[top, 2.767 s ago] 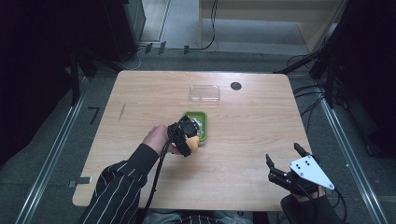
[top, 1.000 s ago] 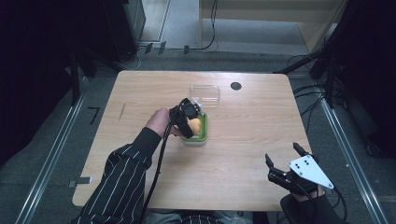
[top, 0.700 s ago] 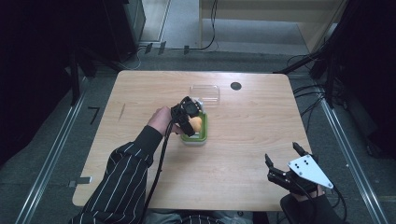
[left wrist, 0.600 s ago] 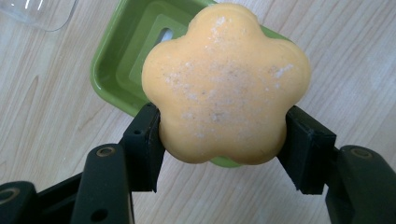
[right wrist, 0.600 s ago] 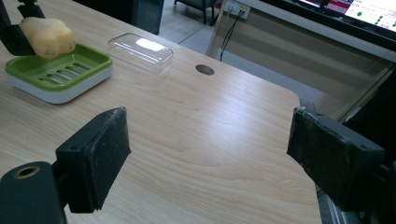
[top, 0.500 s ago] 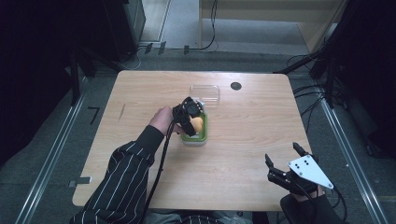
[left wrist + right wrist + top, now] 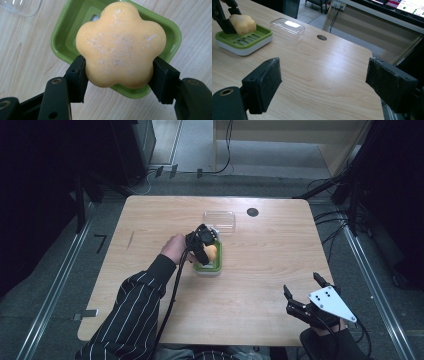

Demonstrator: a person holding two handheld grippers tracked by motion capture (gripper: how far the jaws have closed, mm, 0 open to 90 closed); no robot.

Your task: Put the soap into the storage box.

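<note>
Gripping unmarked orange soap, left gripper overhangs green dish.

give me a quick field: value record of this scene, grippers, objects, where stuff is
surface: wooden table
left gripper: shut on the orange flower-shaped soap, held over the dish
green soap dish: near the table's middle, slotted green tray on a white base
soap contact with dish: cannot tell whether it touches the tray or is just above it
clear lid: lying on the table just beyond the dish, apart from it
dark round spot: in the tabletop, right of the lid
right gripper: open, holding nothing, at the near right corner of the table
</note>
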